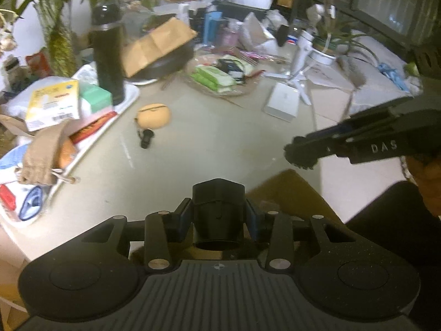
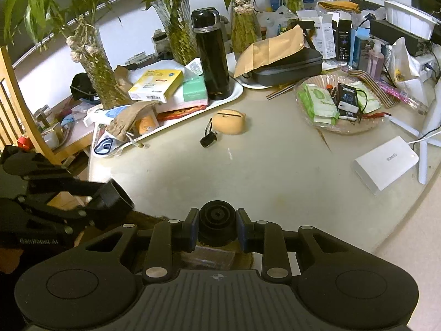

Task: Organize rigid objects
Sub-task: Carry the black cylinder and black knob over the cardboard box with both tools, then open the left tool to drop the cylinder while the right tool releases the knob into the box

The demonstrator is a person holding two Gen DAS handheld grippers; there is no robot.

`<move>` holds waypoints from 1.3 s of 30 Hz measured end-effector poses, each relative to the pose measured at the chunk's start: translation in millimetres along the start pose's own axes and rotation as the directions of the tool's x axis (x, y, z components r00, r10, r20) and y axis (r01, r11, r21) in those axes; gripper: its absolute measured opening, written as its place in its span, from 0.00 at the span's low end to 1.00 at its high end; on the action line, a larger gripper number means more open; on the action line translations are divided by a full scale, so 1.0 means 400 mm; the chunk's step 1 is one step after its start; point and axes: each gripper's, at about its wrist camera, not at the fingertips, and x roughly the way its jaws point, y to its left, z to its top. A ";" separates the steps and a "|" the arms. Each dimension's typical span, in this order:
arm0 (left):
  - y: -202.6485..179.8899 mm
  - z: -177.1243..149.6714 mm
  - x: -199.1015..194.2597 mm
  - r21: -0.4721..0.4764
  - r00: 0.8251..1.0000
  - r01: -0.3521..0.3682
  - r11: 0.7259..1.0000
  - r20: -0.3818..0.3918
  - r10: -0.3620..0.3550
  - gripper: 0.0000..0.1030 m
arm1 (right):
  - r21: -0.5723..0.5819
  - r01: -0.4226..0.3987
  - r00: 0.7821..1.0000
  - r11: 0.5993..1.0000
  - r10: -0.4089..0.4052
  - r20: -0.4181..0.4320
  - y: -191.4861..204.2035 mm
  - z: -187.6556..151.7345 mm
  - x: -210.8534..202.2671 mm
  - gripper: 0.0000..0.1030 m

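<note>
two tools each pinch a black piece: the left tool (image 1: pixel 217 220) grips a black cup (image 1: pixel 217 215), the right tool (image 2: pixel 217 227) a round black cap (image 2: pixel 217 219), both low over the worktop (image 2: pixel 261 171). a tan case (image 2: pixel 230 121) lies mid-worktop beside a tray (image 2: pixel 234 92).

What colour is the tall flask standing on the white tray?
Black; the flask shows best in the right wrist view.

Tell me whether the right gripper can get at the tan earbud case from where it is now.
Not right away: the right gripper already has its jaws closed on a black cylindrical part, so it is not free to grasp. Otherwise the path looks open, with only bare table between it and the tan earbud case.
</note>
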 end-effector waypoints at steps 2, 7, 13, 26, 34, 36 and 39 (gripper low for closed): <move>-0.005 -0.012 -0.002 -0.002 1.000 0.002 1.000 0.000 -0.002 0.40 | -0.003 0.004 1.000 1.000 -0.004 -0.003 0.002 -0.008 -0.007 0.30; -0.001 -0.036 -0.024 -0.044 1.000 -0.010 0.999 0.003 0.010 0.54 | 0.007 0.007 1.000 1.000 -0.007 -0.011 -0.002 -0.029 -0.024 0.30; -0.007 -0.064 -0.061 -0.065 0.998 -0.055 0.996 -0.003 0.055 0.54 | 0.022 0.003 1.000 1.000 -0.003 -0.020 -0.002 -0.054 -0.039 0.30; -0.028 -0.137 -0.117 -0.129 0.992 -0.121 0.984 0.013 0.124 0.54 | 0.009 0.000 0.999 1.000 0.000 -0.049 0.035 -0.084 -0.042 0.30; -0.025 -0.161 -0.138 -0.161 0.992 -0.118 0.980 0.028 0.124 0.54 | -0.026 -0.020 0.999 0.999 0.020 -0.031 0.090 -0.039 -0.040 0.30; -0.023 -0.164 -0.140 -0.167 0.991 -0.122 0.978 0.028 0.129 0.54 | -0.036 -0.036 0.999 0.999 0.035 -0.034 0.106 -0.023 -0.029 0.31; -0.017 -0.166 -0.143 -0.175 0.990 -0.133 0.975 0.030 0.141 0.54 | -0.042 -0.066 0.996 0.997 0.064 -0.056 0.121 -0.009 -0.006 0.48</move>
